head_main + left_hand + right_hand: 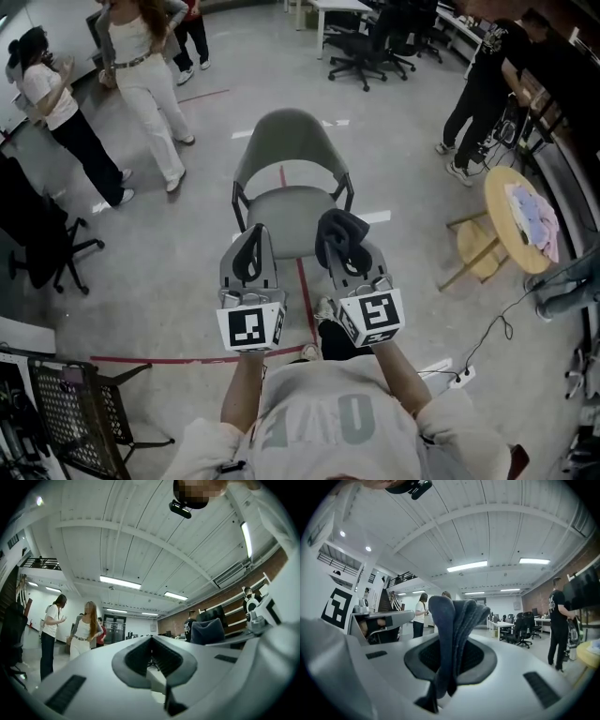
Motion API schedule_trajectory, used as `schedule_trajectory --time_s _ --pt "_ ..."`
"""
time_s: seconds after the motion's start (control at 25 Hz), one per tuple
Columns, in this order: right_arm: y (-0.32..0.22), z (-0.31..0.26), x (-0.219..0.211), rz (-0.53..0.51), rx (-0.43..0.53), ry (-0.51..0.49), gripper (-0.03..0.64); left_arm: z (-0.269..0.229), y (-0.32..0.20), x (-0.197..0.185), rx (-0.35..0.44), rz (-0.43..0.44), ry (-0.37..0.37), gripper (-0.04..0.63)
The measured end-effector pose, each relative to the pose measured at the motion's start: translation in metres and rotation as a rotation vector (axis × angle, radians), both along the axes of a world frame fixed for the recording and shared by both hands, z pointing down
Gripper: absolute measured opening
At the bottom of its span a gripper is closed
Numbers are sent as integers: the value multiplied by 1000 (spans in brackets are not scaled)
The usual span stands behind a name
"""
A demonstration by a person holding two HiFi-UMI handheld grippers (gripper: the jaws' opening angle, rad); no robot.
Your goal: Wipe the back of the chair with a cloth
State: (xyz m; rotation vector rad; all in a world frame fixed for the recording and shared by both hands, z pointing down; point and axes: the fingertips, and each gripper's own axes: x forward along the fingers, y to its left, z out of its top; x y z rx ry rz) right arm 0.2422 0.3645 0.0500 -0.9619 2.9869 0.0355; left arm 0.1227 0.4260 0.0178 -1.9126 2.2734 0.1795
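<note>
A grey chair with a curved back stands on the floor ahead of me, its seat toward me. My right gripper is held above the seat's near edge, shut on a folded dark blue cloth. In the right gripper view the cloth sticks up from between the jaws. My left gripper is level with it on the left, shut with nothing between its jaws. Both point up and forward, apart from the chair's back. The cloth also shows in the left gripper view.
Two people stand at the back left, another person at the back right. A round wooden table is on the right, office chairs behind, a black chair on the left, a mesh rack near left, a power strip near right.
</note>
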Motion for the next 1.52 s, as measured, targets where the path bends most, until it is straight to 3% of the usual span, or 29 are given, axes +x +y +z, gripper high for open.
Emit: schedule_trajectory --time_s 0.36,0.76,1.08,1.52 --pt "-65 10 -7 16 -17 -60 58 7 -58 -2 -4 22 -38 12" --pt "-201 9 -44 -4 -6 -73 58 6 -187 -40 -12 -5 -71 12" --pt "-311 1 -100 -48 -8 -61 58 -12 -291 -89 -1 -44 -84 12" --pt "-405 10 -173 -130 -12 -21 58 -12 -399 -151 -34 -87 -110 12"
